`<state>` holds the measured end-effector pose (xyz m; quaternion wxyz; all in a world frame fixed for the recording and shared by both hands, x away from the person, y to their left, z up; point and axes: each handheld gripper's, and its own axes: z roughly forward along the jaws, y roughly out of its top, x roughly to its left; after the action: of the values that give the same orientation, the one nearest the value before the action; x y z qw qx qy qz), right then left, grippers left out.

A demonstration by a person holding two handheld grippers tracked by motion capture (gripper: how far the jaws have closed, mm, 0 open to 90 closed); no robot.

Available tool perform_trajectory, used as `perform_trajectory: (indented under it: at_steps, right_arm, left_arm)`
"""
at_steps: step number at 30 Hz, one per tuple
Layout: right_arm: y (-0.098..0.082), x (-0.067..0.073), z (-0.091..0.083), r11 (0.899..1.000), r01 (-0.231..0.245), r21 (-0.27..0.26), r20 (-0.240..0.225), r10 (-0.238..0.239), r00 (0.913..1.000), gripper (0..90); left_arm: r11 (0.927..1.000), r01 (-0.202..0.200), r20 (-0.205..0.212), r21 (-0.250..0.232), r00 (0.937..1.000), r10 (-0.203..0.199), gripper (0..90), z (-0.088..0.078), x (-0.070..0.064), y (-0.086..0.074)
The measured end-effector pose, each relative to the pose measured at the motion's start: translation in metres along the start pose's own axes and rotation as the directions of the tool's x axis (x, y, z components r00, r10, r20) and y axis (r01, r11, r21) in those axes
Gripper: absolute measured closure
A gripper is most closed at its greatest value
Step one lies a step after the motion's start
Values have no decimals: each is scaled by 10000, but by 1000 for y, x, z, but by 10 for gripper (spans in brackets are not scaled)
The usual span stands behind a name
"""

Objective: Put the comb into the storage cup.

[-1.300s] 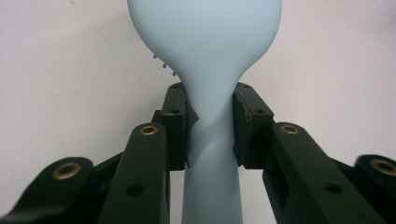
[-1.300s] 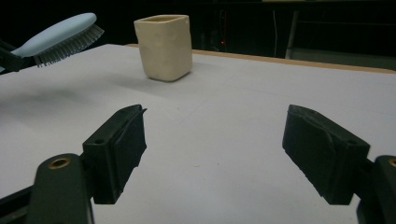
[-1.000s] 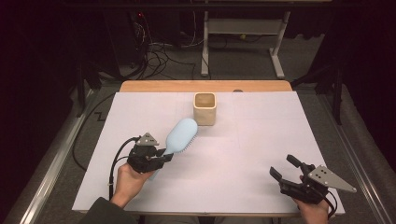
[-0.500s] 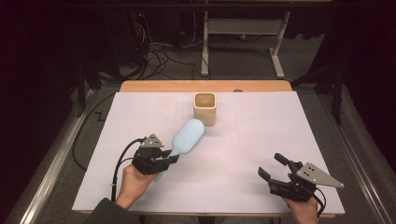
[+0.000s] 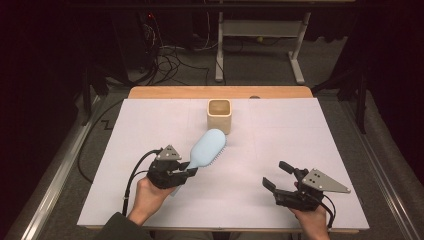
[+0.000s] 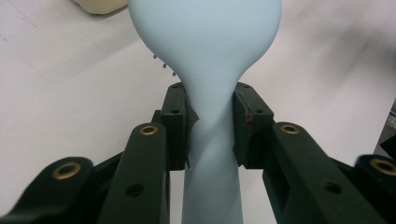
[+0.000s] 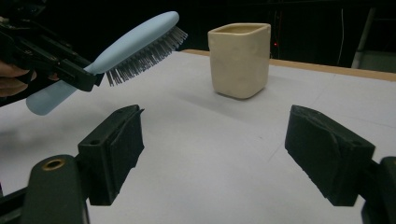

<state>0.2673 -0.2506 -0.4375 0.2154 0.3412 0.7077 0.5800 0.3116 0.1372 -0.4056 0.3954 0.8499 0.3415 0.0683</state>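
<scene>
One hairbrush (image 5: 209, 147) betw. left tongs (image 5: 189, 173)

Left claw (image 5: 186, 173) clamped tight (raised off the table), right claw (image 5: 281, 176) gaping.

A wooden table (image 5: 165, 92) is carrying a white sheet (image 5: 150, 130) (covering almost everything), with a cream cup (image 5: 219, 115) standing on it.

Bright, even light on the white table (image 5: 150, 200), dark surroundings, slightly soft focus throughout.
</scene>
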Motion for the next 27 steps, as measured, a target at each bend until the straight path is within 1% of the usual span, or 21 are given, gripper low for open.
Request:
perform_trajectory:
  at_steps: [4, 10, 16, 21, 27]
  right_arm:
    - [0, 4, 5, 9998, 174, 138, 49, -175, 9998, 188]
    - [2, 7, 11, 9997, 150, 183, -64, -149, 9999, 186]
    - [4, 11, 20, 9997, 63, 256, -380, -53, 9993, 187]
    - [6, 16, 28, 9997, -17, 261, -616, 33, 9981, 183]
    - [7, 19, 38, 9992, -96, 398, -900, 132, 9959, 176]
  left_arm:
    - [9999, -112, 24, -1, 9999, 112, 693, 2, -3, 3]
    - [9998, -220, 38, 40, 9998, 220, 693, 4, -6, 6]
    - [9994, -343, 102, 102, 9994, 342, 693, 9, -10, 7]
    - [9991, -416, 134, 64, 9991, 415, 693, 10, -12, 9]
    - [9984, -557, 84, 54, 9984, 556, 693, 13, -16, 10]
